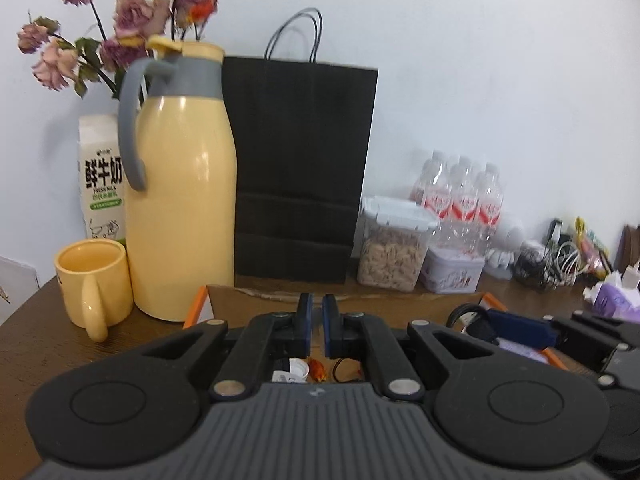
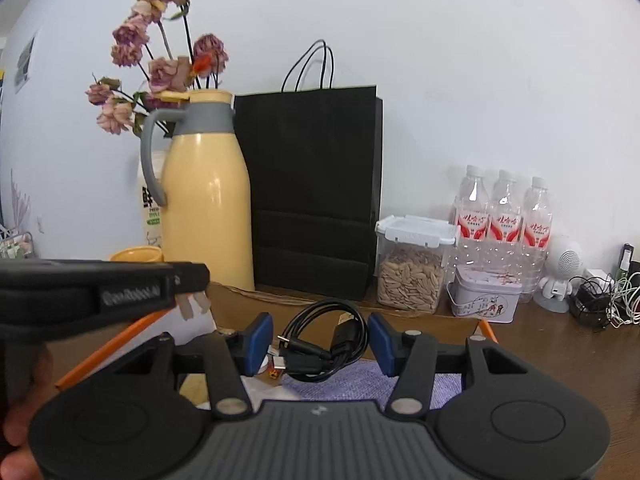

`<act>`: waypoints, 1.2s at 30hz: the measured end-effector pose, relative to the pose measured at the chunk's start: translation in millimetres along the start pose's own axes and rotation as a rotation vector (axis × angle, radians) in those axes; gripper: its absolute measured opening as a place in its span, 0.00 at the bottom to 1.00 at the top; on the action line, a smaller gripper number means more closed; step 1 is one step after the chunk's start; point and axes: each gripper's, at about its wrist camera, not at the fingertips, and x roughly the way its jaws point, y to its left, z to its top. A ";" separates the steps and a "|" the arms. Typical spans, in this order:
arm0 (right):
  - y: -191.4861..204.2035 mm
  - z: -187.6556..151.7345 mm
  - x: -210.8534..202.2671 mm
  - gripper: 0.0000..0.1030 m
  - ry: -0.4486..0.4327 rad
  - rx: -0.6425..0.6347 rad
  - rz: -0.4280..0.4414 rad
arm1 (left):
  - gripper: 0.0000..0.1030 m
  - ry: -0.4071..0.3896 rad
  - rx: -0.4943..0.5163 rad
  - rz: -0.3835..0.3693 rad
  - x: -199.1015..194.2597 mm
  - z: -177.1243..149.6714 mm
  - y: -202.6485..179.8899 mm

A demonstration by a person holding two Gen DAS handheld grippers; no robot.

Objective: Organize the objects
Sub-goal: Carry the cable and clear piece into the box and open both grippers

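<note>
Cable: I see a coiled black cable [image 2: 320,340] lying in the open cardboard box [image 2: 440,322], on a purple cloth [image 2: 360,384], framed between my right gripper's [image 2: 320,340] blue pads [image 2: 258,342].

Handling: light and floppy, I judge; the loops will sag and the plug ends may dangle. Best taken across the bundled middle, where several strands lie together, not by one loose end.

Right gripper: jaws parted about halfway, pads clear of the cable on both sides; nothing grasped.

Left gripper: clenched [image 1: 316,326], pads almost touching. From the right camera it seems to pinch a white charger [image 2: 192,306] with its two prongs showing; blur keeps me from being sure.

Box contents: small white and orange bits [image 1: 308,372] lie loose in the bottom, too small to name.

Behind the box: yellow jug [image 1: 184,200], matching mug [image 1: 94,280], milk carton [image 1: 102,184], dried flowers [image 1: 128,20], black paper bag [image 1: 300,168].

To the right: seed jar [image 2: 412,264], tin [image 2: 484,296], three water bottles [image 2: 504,216], a tangle of chargers and wires [image 2: 600,300].

In the way: the left gripper crosses close on the right one's left flank, and the box wall crowds any low approach.
</note>
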 end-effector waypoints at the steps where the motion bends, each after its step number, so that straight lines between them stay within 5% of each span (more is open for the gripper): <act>1: -1.7 -1.5 1.7 0.50 0.008 0.000 0.001 | 0.06 0.006 0.003 0.000 2.2 -1.9 0.3; 4: -6.2 -5.8 7.5 0.50 0.042 0.006 0.002 | 0.08 0.017 0.020 0.015 2.6 -6.7 -1.1; 6: -9.5 -8.2 10.1 0.51 0.068 0.018 -0.005 | 0.25 0.016 0.020 0.035 1.0 -7.6 0.1; 8: -11.5 -11.1 9.6 0.73 0.080 0.020 -0.019 | 0.67 -0.006 0.013 0.052 -2.3 -8.1 2.6; 11: -14.2 -13.7 2.8 0.93 0.061 0.023 -0.056 | 1.00 -0.039 0.006 0.078 -6.1 -6.5 4.5; 13: -17.5 -12.6 0.4 1.00 0.055 0.042 -0.062 | 1.00 -0.055 0.000 0.083 -8.3 -6.1 5.4; 26: -21.3 -12.5 -6.2 1.00 0.080 0.049 -0.060 | 1.00 -0.065 -0.008 0.102 -24.0 -2.3 8.2; 36: -13.7 -8.9 -57.7 1.00 0.043 0.011 -0.075 | 1.00 -0.081 0.031 0.078 -77.2 -1.2 6.4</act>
